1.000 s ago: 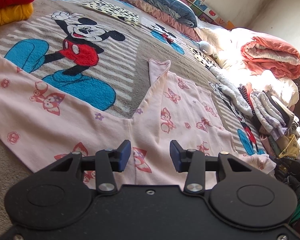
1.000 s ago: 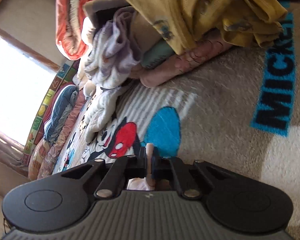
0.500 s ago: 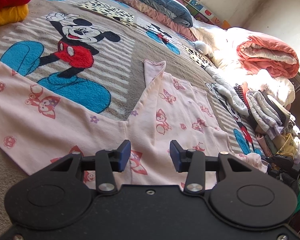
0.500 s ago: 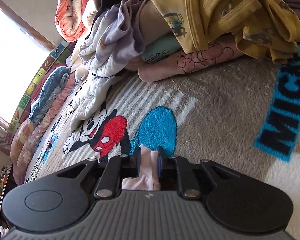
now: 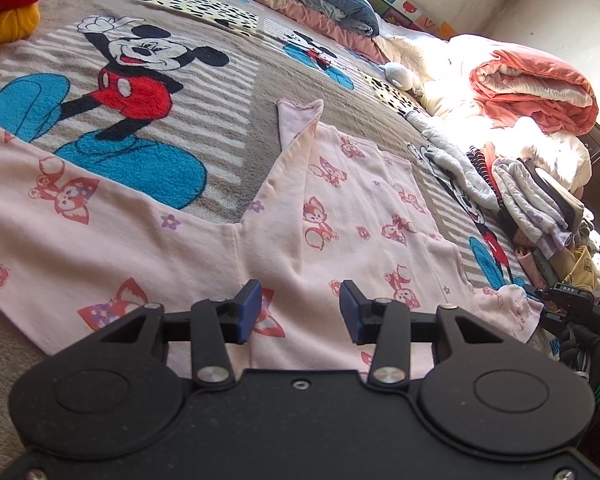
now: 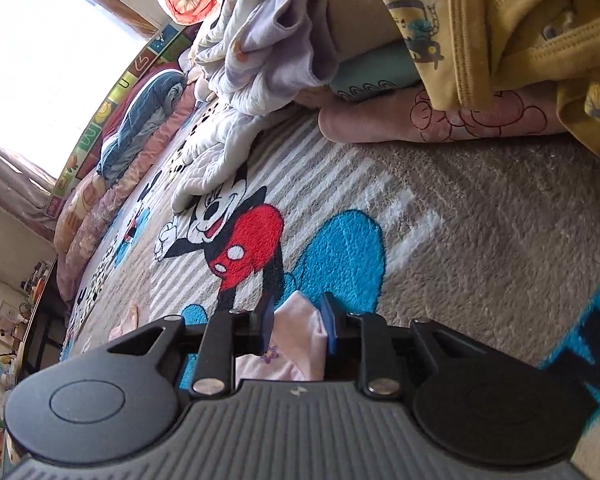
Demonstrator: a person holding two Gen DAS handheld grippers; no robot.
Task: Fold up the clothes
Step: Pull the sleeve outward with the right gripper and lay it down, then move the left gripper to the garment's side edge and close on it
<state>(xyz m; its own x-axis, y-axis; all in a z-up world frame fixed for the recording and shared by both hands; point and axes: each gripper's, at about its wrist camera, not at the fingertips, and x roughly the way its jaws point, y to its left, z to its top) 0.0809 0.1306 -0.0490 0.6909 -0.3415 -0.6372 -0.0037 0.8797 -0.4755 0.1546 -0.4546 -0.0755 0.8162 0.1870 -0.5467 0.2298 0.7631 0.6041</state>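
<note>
A pale pink cotton garment printed with small red foxes and flowers (image 5: 340, 216) lies spread flat on a plush beige blanket patterned with Mickey Mouse figures in red, black and blue (image 5: 236, 92), one narrow part of it reaching away toward the far side. The left gripper (image 5: 298, 312) hovers just above the near edge of the garment with its blue-padded fingers (image 5: 249, 310) spread apart and nothing between them. At the garment's right corner sits the right gripper (image 6: 298, 322), its jaws parted, with a bunched fold of the pink cloth lying between the pads; whether they touch the cloth is unclear. Just beyond it a heap of unfolded clothes (image 6: 440, 40) in mustard yellow, lilac, teal and dusty pink rests on the blanket. Farther off lies a rolled coral and white quilt (image 5: 536, 88), and a bright window (image 6: 56, 56) sits behind a row of pillows.
</note>
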